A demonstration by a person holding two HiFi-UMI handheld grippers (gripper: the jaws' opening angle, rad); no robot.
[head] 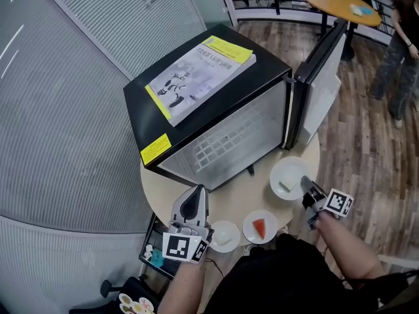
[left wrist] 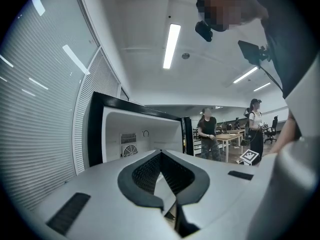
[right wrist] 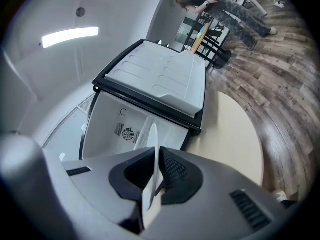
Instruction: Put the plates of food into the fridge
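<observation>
The right gripper [head: 306,183] is clenched on the near rim of a white plate [head: 291,169], at the lower right of the head view, just outside the mouth of the fridge [head: 229,142] and over the table [head: 226,201]. Gripped at only one point on its rim, the plate can sag or twist in the pads, and the pale food [head: 286,184] would then slide off. A quick swing towards the opening raises that risk. Its far edge could also catch the fridge's lower lip or the hinge side of the door [head: 321,77], which stands open at upper right and closes off room there. The left gripper [head: 196,193] has its jaws together and, as far as its own view lets me judge, is empty. It hovers before the left part of the opening, so the way in is narrower on that side. Two more sit at the table's near edge, a red-slice plate [head: 250,233] and a third plate [head: 230,227], close under the forearms, where a dropped elbow could push them off.
</observation>
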